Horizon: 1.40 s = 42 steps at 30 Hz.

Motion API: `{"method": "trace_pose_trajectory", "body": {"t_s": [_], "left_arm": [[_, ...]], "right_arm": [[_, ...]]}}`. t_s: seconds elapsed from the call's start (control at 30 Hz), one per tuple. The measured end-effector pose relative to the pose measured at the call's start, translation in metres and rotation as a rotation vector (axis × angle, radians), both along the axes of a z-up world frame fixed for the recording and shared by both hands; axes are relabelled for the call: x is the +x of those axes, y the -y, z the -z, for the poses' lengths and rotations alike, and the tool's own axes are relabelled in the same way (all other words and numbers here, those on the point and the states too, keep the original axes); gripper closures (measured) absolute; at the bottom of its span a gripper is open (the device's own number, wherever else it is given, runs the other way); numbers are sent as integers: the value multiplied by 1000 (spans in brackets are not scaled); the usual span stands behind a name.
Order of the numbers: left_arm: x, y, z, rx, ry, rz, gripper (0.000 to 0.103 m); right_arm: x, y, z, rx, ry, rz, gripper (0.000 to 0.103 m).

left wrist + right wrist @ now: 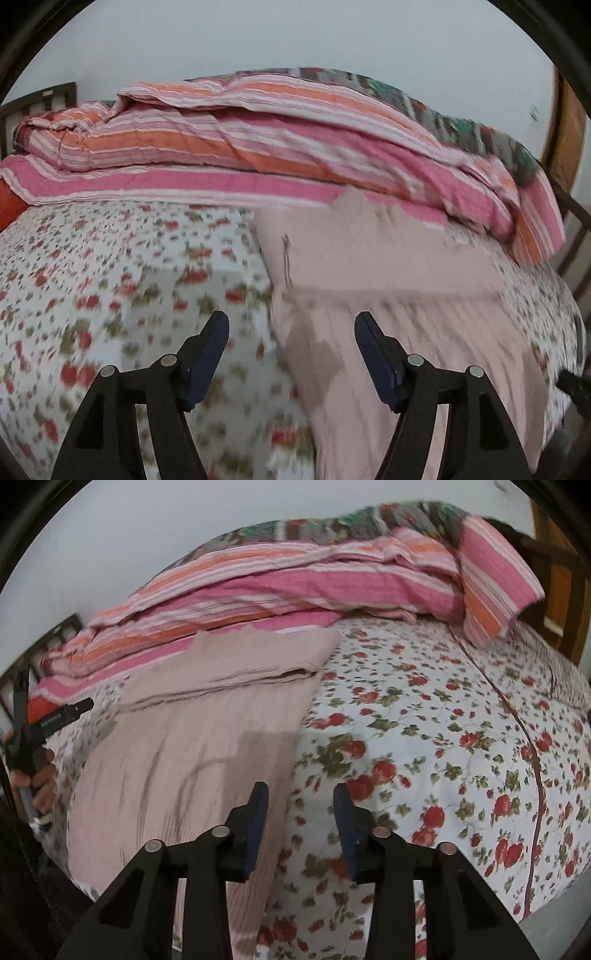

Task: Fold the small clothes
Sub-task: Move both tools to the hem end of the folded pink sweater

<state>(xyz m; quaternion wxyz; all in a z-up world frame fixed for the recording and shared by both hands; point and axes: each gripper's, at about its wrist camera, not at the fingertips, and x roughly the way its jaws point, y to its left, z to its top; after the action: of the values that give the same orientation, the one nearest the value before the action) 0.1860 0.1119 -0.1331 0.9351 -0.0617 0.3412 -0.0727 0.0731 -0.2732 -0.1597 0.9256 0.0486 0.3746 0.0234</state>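
A pink garment (207,716) lay partly folded on the flowered bedsheet (424,738), its far end doubled over. Both the left gripper (291,325) and right gripper (301,797) hovered with jaws apart, holding nothing; pinching matching near corners would likely keep the next fold square.

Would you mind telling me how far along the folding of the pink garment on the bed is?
Done: the pink garment lies on the flowered bedsheet with its far end already folded over onto itself. In hand: nothing; the left gripper and right gripper both hang open above it. Left: the long near part still lies unfolded.
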Motion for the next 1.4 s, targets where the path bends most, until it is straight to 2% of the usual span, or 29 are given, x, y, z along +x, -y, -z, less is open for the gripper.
{"method": "trace_pose_trajectory", "body": {"t_s": [0.13,0.27,0.33,0.37,0.47,0.6,0.77,1.13,1.27,1.4], "left_arm": [[-43,-11,7,-57,-43,55,35],[-88,-15,28,-127,-93,55,36],[-109,-13,42,-152,-111,45,40],[-116,-12,48,-169,-122,46,45],[-132,-4,59,-200,-121,61,47],[-134,12,57,-188,-99,106,48],[-128,23,62,-172,-94,98,48],[-139,22,68,-224,-110,120,49],[-147,25,76,-262,-151,132,57],[-154,28,78,-271,-152,141,64]], "right_arm": [[-12,-16,14,16,-7,-74,75],[-21,-26,27,51,-15,-107,75],[-22,-27,33,61,-16,-105,74],[-23,-27,37,64,-22,-104,74],[-27,-22,44,75,-30,-97,74],[-31,-18,50,59,-33,-89,74],[-30,-15,55,81,-36,-88,75],[-31,-20,60,98,-41,-118,74],[-39,-26,64,97,-60,-135,74],[-44,-27,69,95,-82,-147,74]]}}
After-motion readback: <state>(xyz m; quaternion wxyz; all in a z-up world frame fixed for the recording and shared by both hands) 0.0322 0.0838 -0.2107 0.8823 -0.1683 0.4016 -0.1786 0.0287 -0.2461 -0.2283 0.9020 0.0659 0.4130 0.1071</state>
